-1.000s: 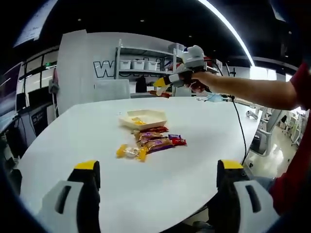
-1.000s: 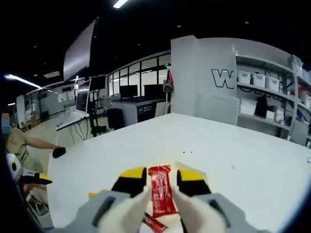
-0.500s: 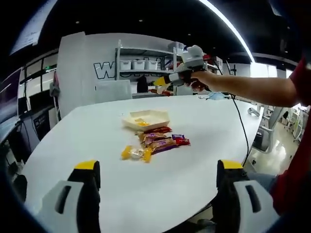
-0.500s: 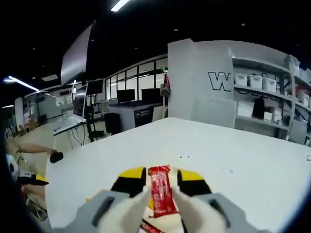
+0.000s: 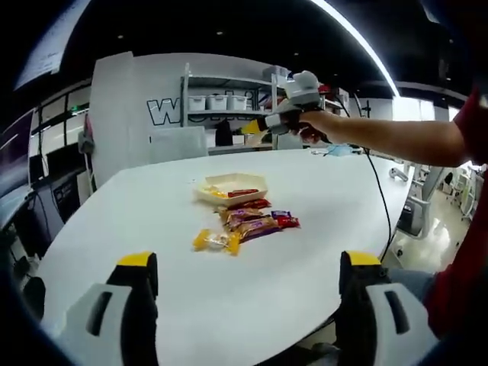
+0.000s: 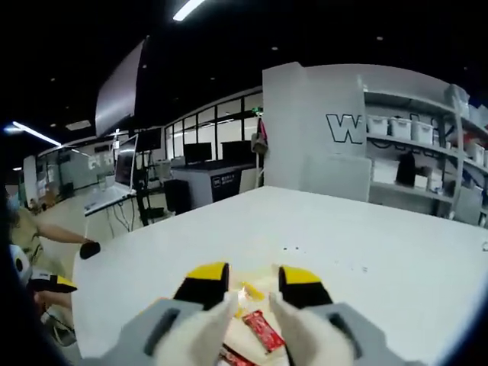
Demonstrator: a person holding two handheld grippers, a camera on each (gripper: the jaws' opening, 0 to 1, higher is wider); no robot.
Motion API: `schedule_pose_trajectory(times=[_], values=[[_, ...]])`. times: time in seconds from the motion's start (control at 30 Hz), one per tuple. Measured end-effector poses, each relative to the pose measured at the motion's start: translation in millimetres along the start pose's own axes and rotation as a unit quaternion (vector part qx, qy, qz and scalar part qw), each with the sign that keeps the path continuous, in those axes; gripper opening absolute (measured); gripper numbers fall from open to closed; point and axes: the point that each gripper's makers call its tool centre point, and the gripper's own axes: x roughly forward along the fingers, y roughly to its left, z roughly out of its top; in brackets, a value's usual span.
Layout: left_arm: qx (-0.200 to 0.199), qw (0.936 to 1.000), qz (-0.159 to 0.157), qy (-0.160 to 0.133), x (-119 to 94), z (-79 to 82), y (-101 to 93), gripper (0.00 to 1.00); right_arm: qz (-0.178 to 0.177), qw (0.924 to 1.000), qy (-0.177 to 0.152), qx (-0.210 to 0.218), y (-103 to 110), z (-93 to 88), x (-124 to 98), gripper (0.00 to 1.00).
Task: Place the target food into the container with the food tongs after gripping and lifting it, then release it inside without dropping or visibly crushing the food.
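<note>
In the left gripper view, the left claw [image 5: 248,286] rises from the bottom edge with its two grey, yellow-tipped jaws spread wide apart over the near part of a large white rounded table [image 5: 145,221], holding nothing. Near the middle of the table sits a shallow cream-coloured paper tray [image 5: 231,188], and a red wrapped snack bar [image 5: 242,193] lies inside it beside a small yellow item. Just in front of the tray, on the bare table, lies a loose pile of wrapped snacks in purple, red and yellow packets [image 5: 245,226]. Above and beyond the tray, a person's bare forearm reaches in from the right, its hand [image 5: 311,126] gripping the handle of the right gripper. In the right gripper view, the right claw [image 6: 251,279] points down over the same tray [image 6: 268,273], its yellow-tipped jaws parted with a clear gap and nothing between them. The red wrapped snack bar [image 6: 263,329] lies below, loose in the tray, next to a small yellow piece. A grey shelving unit with white bins [image 6: 415,152] stands beyond the table.
</note>
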Motion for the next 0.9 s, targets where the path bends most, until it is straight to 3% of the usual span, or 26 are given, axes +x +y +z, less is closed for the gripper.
schedule_pose_trajectory(times=[0.33, 0.47, 0.9], values=[[0.002, 1.0000, -0.001, -0.002, 0, 2.0, -2.7, 0.98, 0.000, 1.0000, 0.001, 0.001, -4, -0.6, -5, 0.21], [-0.033, 0.9994, -0.010, 0.006, 1, -1.1, -6.7, 0.99, 0.002, 1.0000, 0.001, 0.003, -2, -3.5, -9, 0.21], [-0.011, 0.9998, -0.015, 0.006, 2, -1.7, -13.7, 0.98, 0.010, 0.9998, 0.017, 0.009, 3, -29.0, -15, 0.21]])
